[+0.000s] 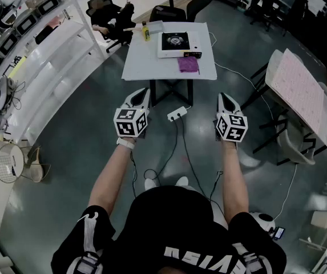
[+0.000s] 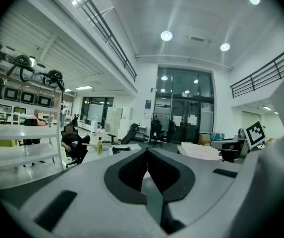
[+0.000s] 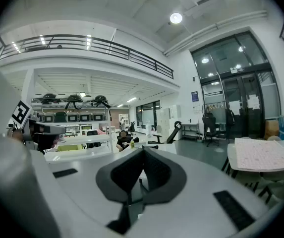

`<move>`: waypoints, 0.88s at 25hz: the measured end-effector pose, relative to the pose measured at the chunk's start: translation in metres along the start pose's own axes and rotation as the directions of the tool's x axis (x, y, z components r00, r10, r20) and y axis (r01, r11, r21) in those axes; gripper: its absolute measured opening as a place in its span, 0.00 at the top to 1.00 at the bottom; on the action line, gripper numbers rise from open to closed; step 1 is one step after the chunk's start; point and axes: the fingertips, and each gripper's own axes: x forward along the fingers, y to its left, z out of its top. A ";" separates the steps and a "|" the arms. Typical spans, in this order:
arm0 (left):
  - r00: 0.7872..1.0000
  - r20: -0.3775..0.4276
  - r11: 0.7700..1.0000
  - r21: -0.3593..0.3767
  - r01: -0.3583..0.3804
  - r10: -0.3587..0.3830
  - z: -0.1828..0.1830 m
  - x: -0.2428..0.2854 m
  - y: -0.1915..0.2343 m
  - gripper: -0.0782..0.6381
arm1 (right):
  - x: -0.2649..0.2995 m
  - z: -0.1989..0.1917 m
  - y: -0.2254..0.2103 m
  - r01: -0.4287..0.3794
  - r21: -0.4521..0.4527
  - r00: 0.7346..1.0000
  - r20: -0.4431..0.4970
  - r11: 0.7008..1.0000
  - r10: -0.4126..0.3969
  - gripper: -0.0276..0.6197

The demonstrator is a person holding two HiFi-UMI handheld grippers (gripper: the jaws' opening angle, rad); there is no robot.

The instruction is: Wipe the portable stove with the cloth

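Portable stove (image 1: 177, 43): a flat white square body with a black panel round the burner in its middle, standing on the far half of a pale table (image 1: 140, 61), toward its right side. Just in front of the stove's near right corner lies the cloth (image 1: 188, 64), purple and crumpled, close to the table's near edge. A yellow bottle (image 1: 146, 33) stands left of the stove, near the far edge. Well short of the table, the left gripper (image 1: 141, 94) and the right gripper (image 1: 225, 96) are held side by side over the grey floor, both pointing toward it and both clenched with nothing between the jaws, the tips meeting. A white power strip (image 1: 177, 114) lies on the floor between them. Beyond the table a person (image 1: 109, 16) sits in a dark chair, and white shelving (image 1: 43, 56) runs along the left.
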 end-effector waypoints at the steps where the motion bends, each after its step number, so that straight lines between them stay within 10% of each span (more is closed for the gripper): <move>1: 1.000 0.000 1.000 0.000 -0.002 0.002 0.000 0.001 -0.002 0.88 | 0.000 -0.001 -0.002 -0.003 -0.001 1.000 0.000 1.000 0.003 0.94; 22: 0.998 -0.021 0.998 -0.012 -0.062 0.062 -0.014 0.028 -0.049 0.88 | 0.018 -0.016 -0.040 -0.092 -0.034 0.995 -0.030 0.995 0.091 0.94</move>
